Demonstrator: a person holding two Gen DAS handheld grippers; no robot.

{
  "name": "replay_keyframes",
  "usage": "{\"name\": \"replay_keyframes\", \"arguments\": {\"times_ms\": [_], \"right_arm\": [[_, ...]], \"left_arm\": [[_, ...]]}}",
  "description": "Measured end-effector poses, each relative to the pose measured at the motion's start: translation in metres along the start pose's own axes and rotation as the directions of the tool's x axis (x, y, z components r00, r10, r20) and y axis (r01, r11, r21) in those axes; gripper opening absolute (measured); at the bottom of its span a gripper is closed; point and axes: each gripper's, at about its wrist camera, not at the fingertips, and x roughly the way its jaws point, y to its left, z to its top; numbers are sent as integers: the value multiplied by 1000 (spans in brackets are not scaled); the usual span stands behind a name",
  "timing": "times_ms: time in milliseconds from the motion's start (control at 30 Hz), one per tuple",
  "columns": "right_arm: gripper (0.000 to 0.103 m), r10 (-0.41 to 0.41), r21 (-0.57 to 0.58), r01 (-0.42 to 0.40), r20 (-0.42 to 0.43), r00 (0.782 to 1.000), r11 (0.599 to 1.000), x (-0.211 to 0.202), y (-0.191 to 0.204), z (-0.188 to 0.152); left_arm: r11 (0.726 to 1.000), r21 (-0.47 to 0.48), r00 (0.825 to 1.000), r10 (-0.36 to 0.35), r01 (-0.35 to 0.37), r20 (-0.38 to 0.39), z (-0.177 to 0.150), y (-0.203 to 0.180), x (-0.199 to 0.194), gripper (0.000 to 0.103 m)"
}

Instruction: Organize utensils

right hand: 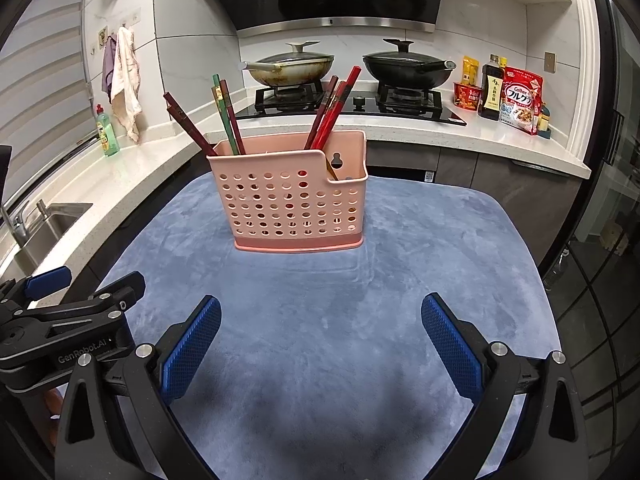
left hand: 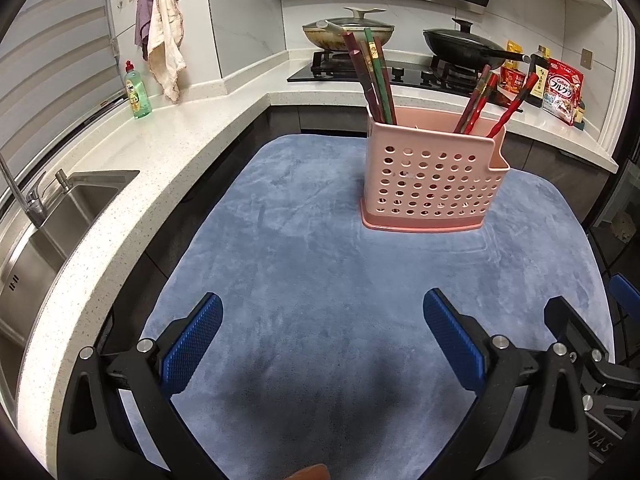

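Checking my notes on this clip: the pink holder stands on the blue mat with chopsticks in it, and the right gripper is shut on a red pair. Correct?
Not quite. The right gripper is open and holds nothing, as the right wrist view shows. The rest stands: the pink holder stands on the blue mat with chopsticks in it.

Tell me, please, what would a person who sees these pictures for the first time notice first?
The pink perforated holder stands upright on the blue cloth, with chopsticks sticking up in two clusters, left and right. In front of it, the left gripper and the right gripper are both open and empty. Behind, two lidded pans sit on the stove.
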Motion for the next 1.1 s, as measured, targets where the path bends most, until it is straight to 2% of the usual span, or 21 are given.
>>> {"name": "replay_keyframes", "arguments": {"times_ms": [1100], "right_arm": [[97,-13,6,13,-2,1000,1000,17,-3,11]], "left_arm": [[1000,17,1000,17,-17,0,11,-9,12,96]]}}
